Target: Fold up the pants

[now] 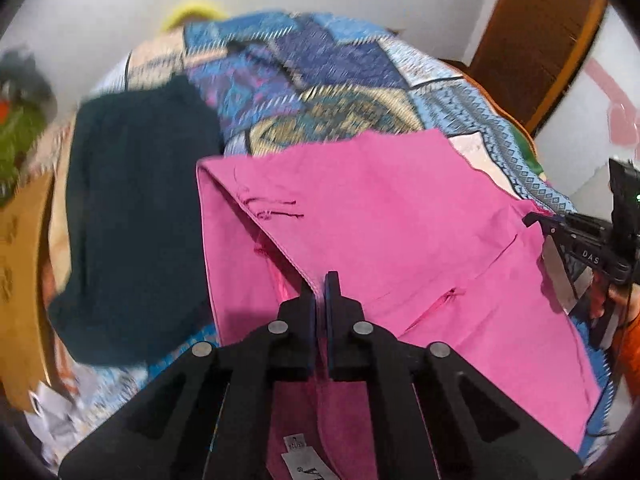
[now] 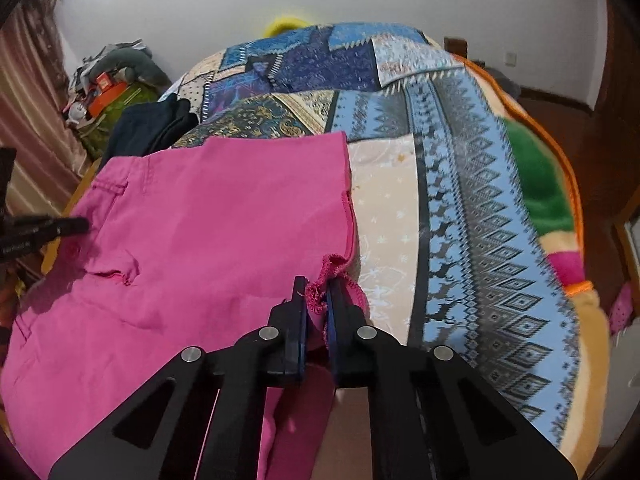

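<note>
The pink pants (image 1: 380,216) lie partly folded on a patterned bedspread (image 1: 328,80). My left gripper (image 1: 321,280) is shut on a folded edge of the pants near the waistband; a label shows just below it. In the right wrist view the pants (image 2: 208,216) spread to the left. My right gripper (image 2: 318,288) is shut on a frayed hem corner of the pants at their right edge. The right gripper also shows at the right edge of the left wrist view (image 1: 536,220), and the left gripper at the left edge of the right wrist view (image 2: 76,225).
A dark garment (image 1: 136,216) lies on the bed left of the pants; it also shows in the right wrist view (image 2: 152,128). A cluttered stand (image 2: 108,84) is at the far left. A wooden door (image 1: 536,40) is at the right. The bedspread (image 2: 460,200) extends right.
</note>
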